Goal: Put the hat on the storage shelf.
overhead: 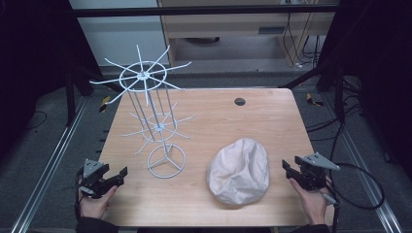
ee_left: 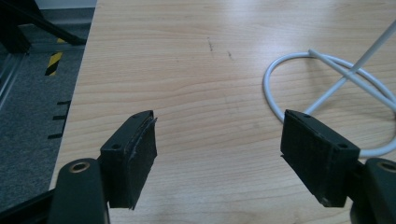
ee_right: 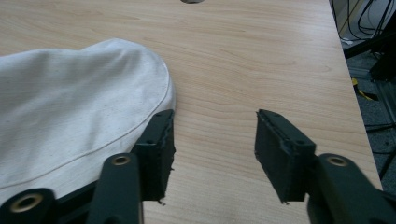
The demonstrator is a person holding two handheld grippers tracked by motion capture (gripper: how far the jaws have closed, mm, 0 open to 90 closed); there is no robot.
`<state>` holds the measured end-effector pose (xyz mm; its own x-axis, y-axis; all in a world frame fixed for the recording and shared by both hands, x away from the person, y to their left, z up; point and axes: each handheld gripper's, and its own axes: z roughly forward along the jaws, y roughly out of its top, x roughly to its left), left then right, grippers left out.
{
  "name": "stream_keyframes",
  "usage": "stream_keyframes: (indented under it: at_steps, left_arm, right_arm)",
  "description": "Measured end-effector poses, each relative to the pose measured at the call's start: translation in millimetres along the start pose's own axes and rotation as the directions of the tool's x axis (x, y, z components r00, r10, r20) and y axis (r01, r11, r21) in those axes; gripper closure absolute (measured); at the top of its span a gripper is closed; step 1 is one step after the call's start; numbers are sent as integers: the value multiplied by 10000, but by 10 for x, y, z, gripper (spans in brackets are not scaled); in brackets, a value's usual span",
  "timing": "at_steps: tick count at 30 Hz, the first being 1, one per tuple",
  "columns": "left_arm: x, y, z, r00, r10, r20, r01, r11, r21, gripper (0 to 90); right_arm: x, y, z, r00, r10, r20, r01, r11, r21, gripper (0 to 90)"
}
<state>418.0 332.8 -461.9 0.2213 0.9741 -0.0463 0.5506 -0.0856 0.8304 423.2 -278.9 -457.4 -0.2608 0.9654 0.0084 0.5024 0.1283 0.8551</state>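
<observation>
So, my left gripper [overhead: 115, 176] sits at the near-left edge of the table [overhead: 272, 121], jaws wide apart w/ nothing btwn them. In the left gripper view the bare wood shows between the 2 pads, and the white ring base of the wire rack [ee_left: 327, 93] lies just ahead to the right, apart from my jaws. The wire rack [overhead: 150, 111] stands upright on the left half of the table, 2 tiers of spokes. My right gripper [overhead: 290, 170] is at the near-right edge, jaws also open and empty. The cream cloth hat [overhead: 239, 171] lies crumpled near the front, right of the rack base. In the right gripper view its rim [ee_right: 161, 88] is just beside my left-hand jaw; can't tell if it touches.
</observation>
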Motion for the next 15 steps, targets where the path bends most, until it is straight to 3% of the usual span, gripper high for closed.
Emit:
stream_keyframes:
  at_steps: [4, 8, 11, 15]
  left_arm:
    - [-50, 16, -26, 9998, 188, 58, -189, 9998, 55, 267]
    - [-60, 20, -76, 9999, 150, 62, -149, 9999, -31, 297]
    - [-77, 22, -84, 9998, 185, 80, -185, 9998, -14, 329]
    - [-94, 21, -79, 9996, 294, 49, -294, 9995, 98, 354]
  right_arm:
    - [10, 67, -90, 9991, 54, -426, -58, 9999, -108, 573]
    - [40, 138, -175, 9952, -211, -951, 201, 9997, -115, 659]
    - [89, 188, -250, 9892, -429, -1402, 419, 9991, -100, 742]
    - [163, 245, -339, 9742, -864, -2086, 866, 9962, -79, 823]
